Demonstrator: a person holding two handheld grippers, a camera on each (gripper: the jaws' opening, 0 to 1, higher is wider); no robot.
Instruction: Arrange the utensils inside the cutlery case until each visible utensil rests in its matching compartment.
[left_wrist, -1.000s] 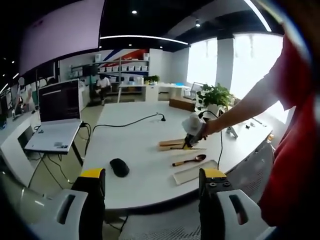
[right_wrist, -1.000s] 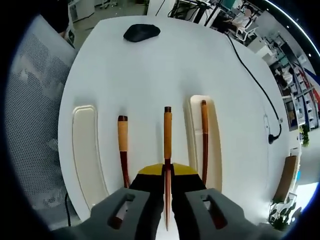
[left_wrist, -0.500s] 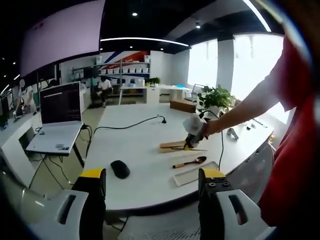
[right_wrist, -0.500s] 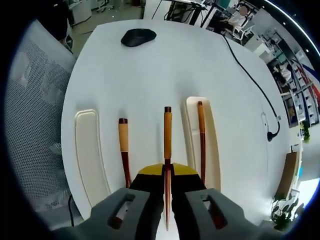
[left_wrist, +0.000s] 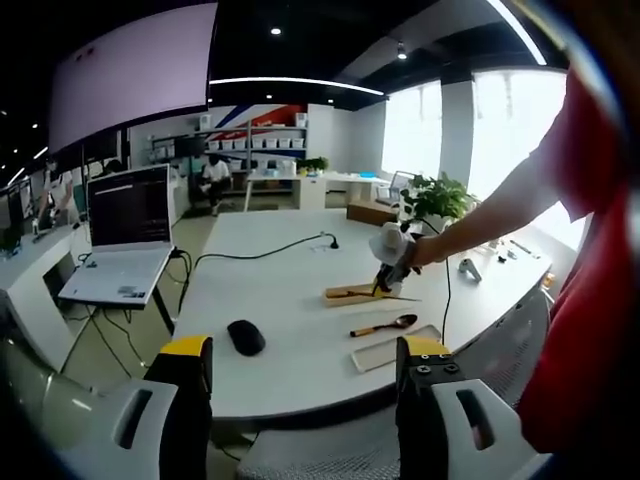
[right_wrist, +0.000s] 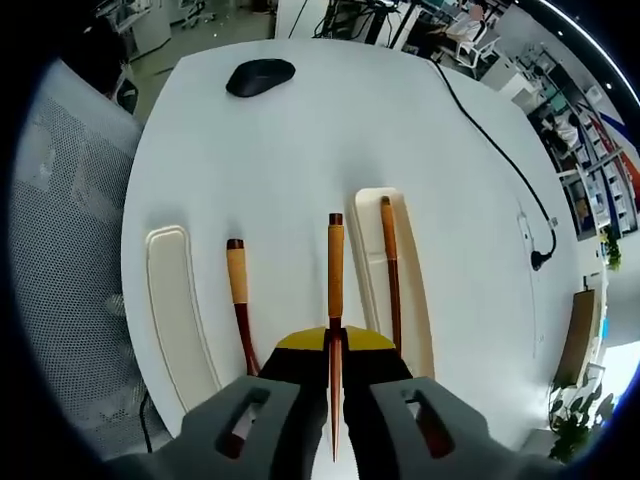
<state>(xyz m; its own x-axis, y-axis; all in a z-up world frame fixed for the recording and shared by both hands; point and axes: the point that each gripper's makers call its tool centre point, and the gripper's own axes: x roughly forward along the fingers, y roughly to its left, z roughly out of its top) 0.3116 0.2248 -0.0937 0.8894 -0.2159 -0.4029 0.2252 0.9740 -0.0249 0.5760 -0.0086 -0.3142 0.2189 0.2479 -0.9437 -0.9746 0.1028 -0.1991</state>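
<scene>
In the right gripper view my right gripper (right_wrist: 334, 352) is shut on a slim wooden utensil (right_wrist: 335, 275) with a lighter handle, held above the white table (right_wrist: 300, 150). A cream case tray (right_wrist: 410, 300) just right of it holds a dark wooden utensil (right_wrist: 390, 270). Left of the held piece a light-handled utensil (right_wrist: 238, 305) lies on the table, beside a second cream tray (right_wrist: 178, 315). In the left gripper view my left gripper (left_wrist: 305, 348) is open, back from the table edge, facing the right gripper (left_wrist: 388, 262), a spoon (left_wrist: 383, 325) and a tray (left_wrist: 392, 348).
A black mouse (right_wrist: 260, 76) and a black cable (right_wrist: 495, 150) lie farther along the table. A mesh chair (right_wrist: 60, 260) stands at the table edge. A laptop (left_wrist: 125, 235) sits on a side stand, and a wooden box (left_wrist: 365, 211) and a plant (left_wrist: 432, 195) are at the table's far end.
The right view has shifted a little, so trays and utensils sit slightly further left. The held utensil stays in the shut right gripper. The left gripper stays open.
</scene>
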